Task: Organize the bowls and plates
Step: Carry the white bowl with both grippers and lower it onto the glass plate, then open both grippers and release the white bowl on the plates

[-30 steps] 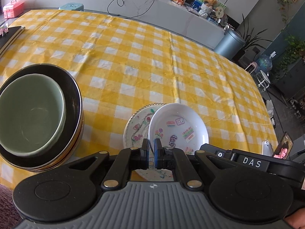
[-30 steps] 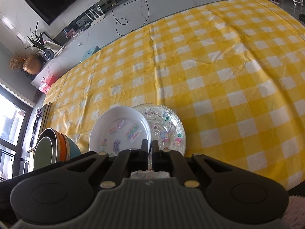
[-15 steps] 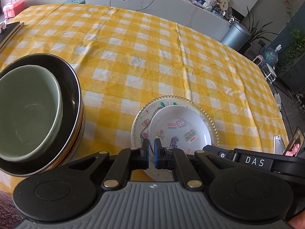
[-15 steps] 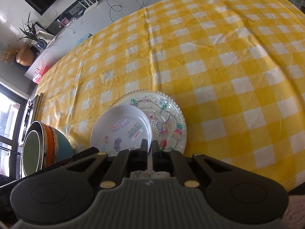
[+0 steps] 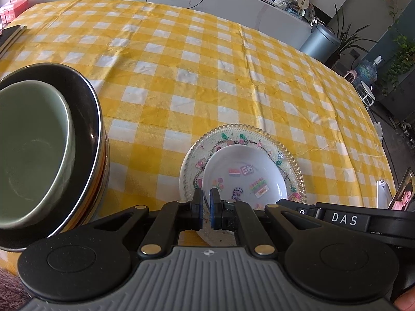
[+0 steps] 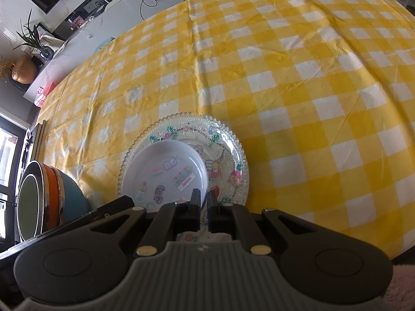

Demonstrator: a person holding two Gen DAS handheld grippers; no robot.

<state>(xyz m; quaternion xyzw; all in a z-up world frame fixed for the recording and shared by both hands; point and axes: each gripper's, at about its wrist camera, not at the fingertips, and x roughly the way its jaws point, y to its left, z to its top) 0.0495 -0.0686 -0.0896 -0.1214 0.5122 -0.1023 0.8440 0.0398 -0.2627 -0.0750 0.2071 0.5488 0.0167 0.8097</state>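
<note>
Yellow-and-white checked tablecloth; white bowl with coloured stickers; clear beaded plate with floral pattern; green bowl inside black bowl.

White capitals "DAS" stand on a small black rectangular label fixed to the black bar of the other gripper, seen at the lower right of the left wrist view. The stickers in the white plastic bowl carry marks too small to read, and the snack bags on the far counter are likewise illegible.
</note>
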